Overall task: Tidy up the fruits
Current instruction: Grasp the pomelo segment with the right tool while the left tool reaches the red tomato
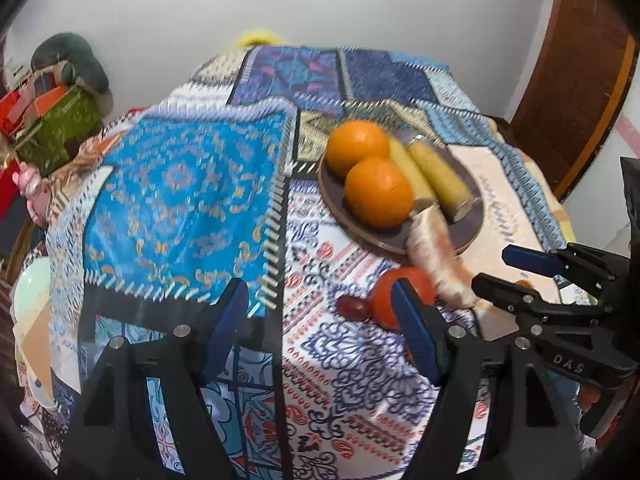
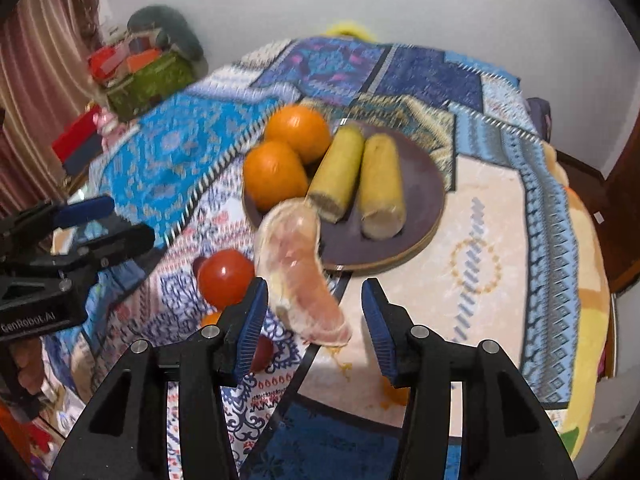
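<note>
The right gripper (image 2: 314,320) points forward over the near edge of the surface (image 2: 472,200), its jaws spread wide with a pale pomelo segment (image 2: 298,276) between them, touching the left finger and lying partly against the near rim of the plate (image 2: 420,184) that carries two oranges (image 2: 276,174) and two yellow pieces. The left gripper (image 1: 320,332) hangs lower to the left, jaws likewise spread and holding nothing, with a tomato (image 1: 386,300) and a grape (image 1: 352,307) just beyond its right finger.

I count two oranges (image 2: 298,132) (image 2: 274,174), two bananas (image 2: 338,172) (image 2: 382,186), one tomato (image 2: 226,278), one pomelo wedge (image 2: 300,268), one grape (image 1: 353,308), one plate (image 2: 424,184)
</note>
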Demonstrator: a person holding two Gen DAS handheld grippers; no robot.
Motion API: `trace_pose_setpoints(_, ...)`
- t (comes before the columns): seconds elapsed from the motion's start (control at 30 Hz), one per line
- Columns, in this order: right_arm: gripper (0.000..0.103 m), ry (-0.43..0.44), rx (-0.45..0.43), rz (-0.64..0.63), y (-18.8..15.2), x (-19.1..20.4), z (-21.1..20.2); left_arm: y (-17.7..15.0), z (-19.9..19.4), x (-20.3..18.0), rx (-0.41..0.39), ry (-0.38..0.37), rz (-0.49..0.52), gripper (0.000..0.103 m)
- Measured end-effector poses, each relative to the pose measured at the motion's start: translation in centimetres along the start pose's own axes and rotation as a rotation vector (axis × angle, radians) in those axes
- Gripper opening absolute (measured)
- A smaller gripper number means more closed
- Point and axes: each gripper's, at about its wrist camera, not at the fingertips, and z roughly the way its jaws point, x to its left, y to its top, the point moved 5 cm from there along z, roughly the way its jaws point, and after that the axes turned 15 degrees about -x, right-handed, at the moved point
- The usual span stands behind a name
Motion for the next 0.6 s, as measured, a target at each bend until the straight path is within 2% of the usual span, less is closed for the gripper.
trace_pose_setpoints(0.23, 0.045, 0.018, 0.077, -0.019, -1.7, 0.7, 2.6, -1.7, 1.5, 1.5, 0.04, 0.002, -0.031, 0.073)
trace_pose_setpoints(0.33, 0.05, 0.014, 0.077, -0.039, -1.8, 1.0, 3.1, -2.5, 2.2, 2.1, 0.059, 0.008, -0.047, 0.073)
trace_pose_setpoints(0.6, 0.051, 0.041, 0.077, -0.052, -1.6, 1.0, 4.0, -2.8, 2.7, 2.4, 0.07, -0.007, -0.081, 0.073)
